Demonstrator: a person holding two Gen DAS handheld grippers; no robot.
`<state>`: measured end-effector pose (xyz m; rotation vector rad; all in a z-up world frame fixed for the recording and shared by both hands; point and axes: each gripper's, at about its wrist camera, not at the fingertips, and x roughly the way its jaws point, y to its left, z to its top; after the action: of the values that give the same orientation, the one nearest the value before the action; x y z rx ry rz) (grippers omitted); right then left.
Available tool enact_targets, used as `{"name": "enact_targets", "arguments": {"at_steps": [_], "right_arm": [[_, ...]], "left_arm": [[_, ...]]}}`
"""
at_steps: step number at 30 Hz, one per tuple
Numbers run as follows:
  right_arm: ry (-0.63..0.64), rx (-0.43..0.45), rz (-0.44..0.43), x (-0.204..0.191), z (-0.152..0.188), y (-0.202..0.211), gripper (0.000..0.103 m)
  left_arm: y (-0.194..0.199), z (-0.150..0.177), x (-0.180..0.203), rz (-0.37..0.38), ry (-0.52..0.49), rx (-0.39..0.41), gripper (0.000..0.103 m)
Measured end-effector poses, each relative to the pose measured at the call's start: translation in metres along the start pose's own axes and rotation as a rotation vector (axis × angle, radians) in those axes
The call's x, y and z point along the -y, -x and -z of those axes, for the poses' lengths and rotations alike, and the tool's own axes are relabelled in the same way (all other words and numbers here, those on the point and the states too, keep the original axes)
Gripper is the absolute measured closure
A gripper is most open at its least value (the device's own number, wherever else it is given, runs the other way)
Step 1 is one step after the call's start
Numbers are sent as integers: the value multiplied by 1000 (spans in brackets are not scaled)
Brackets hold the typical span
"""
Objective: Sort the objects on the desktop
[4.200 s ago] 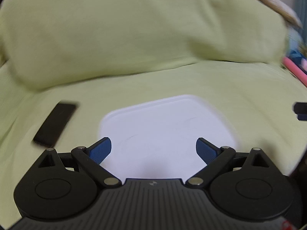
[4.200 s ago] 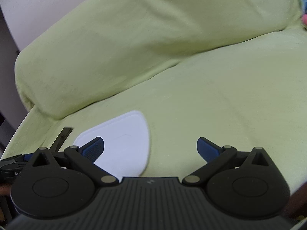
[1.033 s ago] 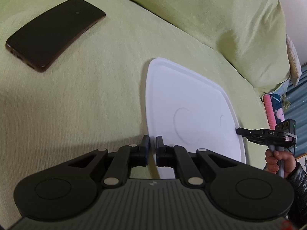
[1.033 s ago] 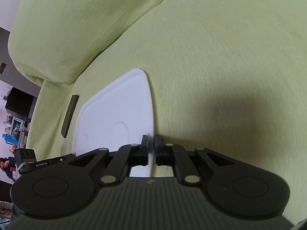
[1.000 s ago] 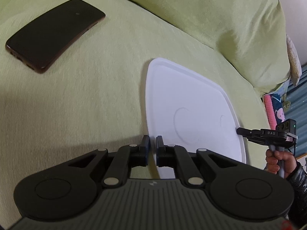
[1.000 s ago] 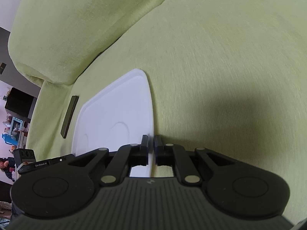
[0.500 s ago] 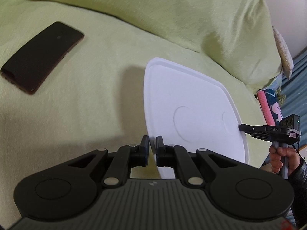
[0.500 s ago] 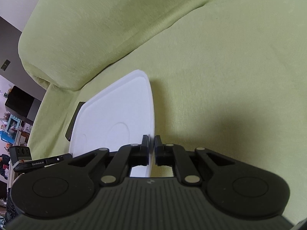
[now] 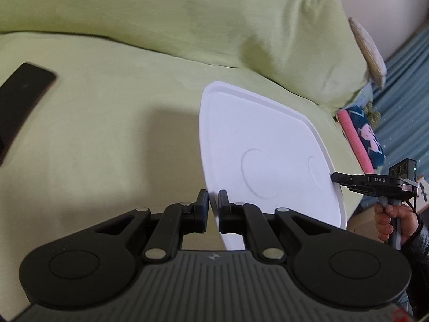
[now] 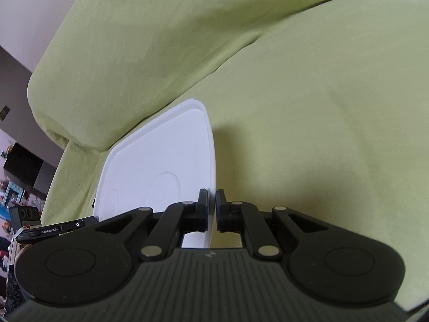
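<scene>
A white plastic tray with round recesses hangs lifted above the green sofa seat, casting a shadow on the cushion. My left gripper is shut on the tray's left edge. My right gripper is shut on the opposite edge of the tray. In the left wrist view the right gripper shows pinching the tray's far rim, held by a hand. The left gripper appears at the tray's far side in the right wrist view.
A black phone lies on the seat at far left. The green back cushion rises behind. A pink-edged patterned cushion sits at the sofa's right end. Room furniture shows beyond the left armrest.
Both grippers, shut on the tray's edges, have raised it off the seat; its shadow has spread on the cushion. The phone has slid toward the left edge of view.
</scene>
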<state>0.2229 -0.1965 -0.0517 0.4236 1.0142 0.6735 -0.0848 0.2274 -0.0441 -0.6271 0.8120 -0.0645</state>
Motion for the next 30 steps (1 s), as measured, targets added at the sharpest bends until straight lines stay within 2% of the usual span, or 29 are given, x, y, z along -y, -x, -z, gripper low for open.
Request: {"name": "enact_targets", "arguments": {"at_steps": [12,30], "right_arm": [[-73,117,59,37,17,78,97],[-237,303,204,104,83,195,97]], "left_arm": [[-40,-10,74,79,-120,-60,99],[-122,-6,194,227,-307,-199,99]]}}
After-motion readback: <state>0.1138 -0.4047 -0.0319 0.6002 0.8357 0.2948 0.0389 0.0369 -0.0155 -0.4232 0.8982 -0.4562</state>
